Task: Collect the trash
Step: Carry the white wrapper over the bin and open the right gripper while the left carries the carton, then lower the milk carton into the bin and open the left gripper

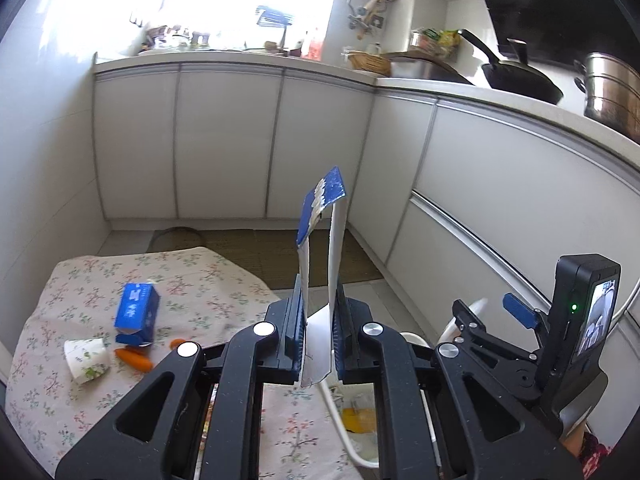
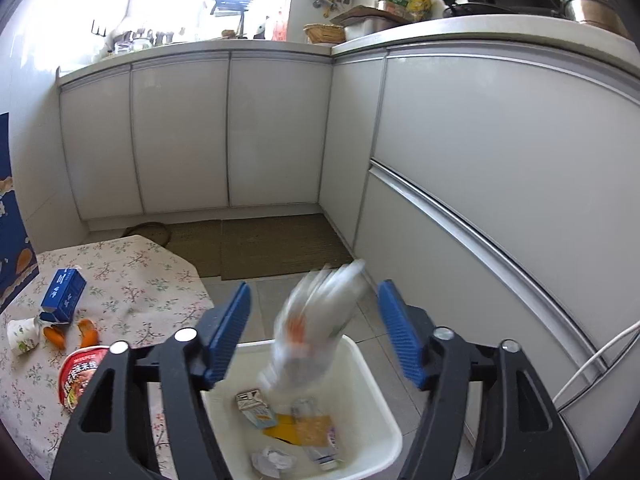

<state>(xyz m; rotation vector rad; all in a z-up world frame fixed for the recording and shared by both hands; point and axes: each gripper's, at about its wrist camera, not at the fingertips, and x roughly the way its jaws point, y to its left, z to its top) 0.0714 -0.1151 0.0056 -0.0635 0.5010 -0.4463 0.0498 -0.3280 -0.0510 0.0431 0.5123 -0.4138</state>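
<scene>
Pinching a flattened blue-and-white carton upright between closed jaws, the left gripper carries something light and thin that will buckle if squeezed anywhere but its stiff lower fold. The right gripper stands wide open above the white bin, and a blurred clear plastic bottle hangs between its blue pads, apparently dropping in. On the flowered tablecloth remain a blue box, a paper cup and orange peels, all light; the cup crushes easily, so its rim looks the best hold.
</scene>
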